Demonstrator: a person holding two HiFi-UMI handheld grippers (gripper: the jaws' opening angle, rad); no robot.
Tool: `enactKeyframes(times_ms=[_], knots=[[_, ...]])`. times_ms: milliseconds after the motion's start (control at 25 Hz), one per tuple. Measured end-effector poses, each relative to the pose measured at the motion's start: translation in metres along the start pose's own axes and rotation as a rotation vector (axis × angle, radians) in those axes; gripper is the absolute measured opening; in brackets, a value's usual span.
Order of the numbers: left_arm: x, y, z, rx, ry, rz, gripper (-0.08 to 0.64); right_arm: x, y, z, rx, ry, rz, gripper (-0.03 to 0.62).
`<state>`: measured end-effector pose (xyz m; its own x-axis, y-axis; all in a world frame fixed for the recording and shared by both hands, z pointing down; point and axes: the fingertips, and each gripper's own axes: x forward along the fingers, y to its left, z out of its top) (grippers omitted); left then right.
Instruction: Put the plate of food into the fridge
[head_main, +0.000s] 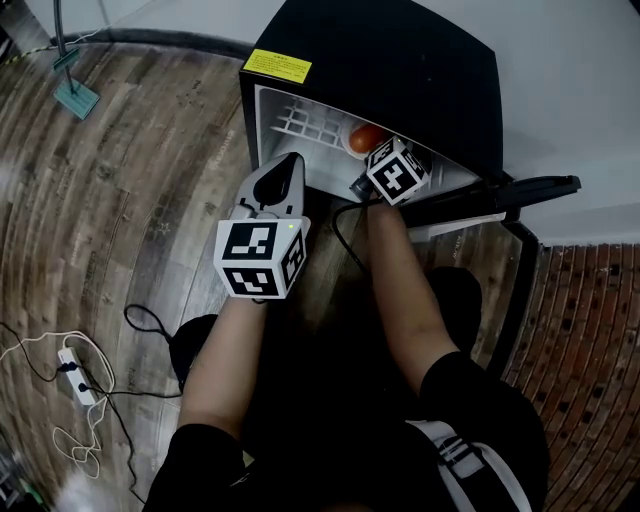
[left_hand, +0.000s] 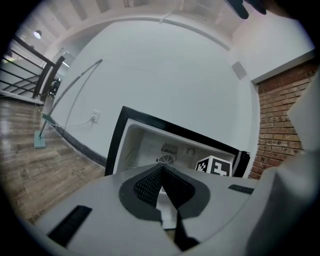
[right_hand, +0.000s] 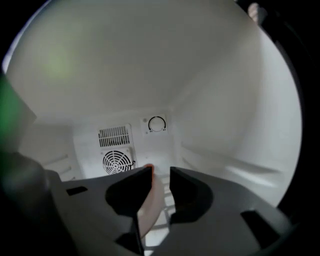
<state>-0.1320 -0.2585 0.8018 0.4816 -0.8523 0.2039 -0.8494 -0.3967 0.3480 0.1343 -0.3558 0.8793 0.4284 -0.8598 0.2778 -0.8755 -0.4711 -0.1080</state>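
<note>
A small black fridge (head_main: 400, 70) stands open, its door (head_main: 500, 192) swung to the right. A pale plate with orange-red food (head_main: 362, 138) rests on the white wire shelf (head_main: 305, 122) inside. My right gripper (head_main: 380, 155) reaches into the fridge at the plate. In the right gripper view, the plate rim (right_hand: 150, 200) lies against the left finger of the right gripper (right_hand: 161, 175), with a small gap to the other finger; the jaws are open. My left gripper (head_main: 275, 190) hovers shut and empty just outside the fridge's front, and the left gripper view shows its tips (left_hand: 161, 172) meeting.
The fridge's back wall carries a fan grille (right_hand: 118, 161) and a thermostat dial (right_hand: 156, 124). A brick wall (head_main: 590, 350) runs along the right. A power strip with cables (head_main: 78, 375) lies on the wooden floor at left, and a green mop head (head_main: 75, 95) farther back.
</note>
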Motion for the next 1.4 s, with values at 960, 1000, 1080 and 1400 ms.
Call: enactKeyframes(times_ms=[960, 1000, 1080, 1400], knots=[[0.007, -0.037, 0.039, 0.067, -0.005, 0.062, -0.005, -0.168, 0.072, 0.052, -0.017, 0.040, 0.773, 0.014], [0.006, -0.038, 0.044, 0.084, -0.002, 0.074, -0.005, -0.171, 0.074, 0.055, -0.013, 0.047, 0.795, 0.013], [0.006, -0.039, 0.055, 0.122, 0.007, 0.107, -0.005, -0.176, 0.079, 0.063, -0.016, 0.065, 0.838, 0.014], [-0.015, -0.080, 0.162, 0.097, 0.078, 0.160, -0.005, -0.186, 0.096, 0.190, -0.035, 0.128, 0.824, 0.012]])
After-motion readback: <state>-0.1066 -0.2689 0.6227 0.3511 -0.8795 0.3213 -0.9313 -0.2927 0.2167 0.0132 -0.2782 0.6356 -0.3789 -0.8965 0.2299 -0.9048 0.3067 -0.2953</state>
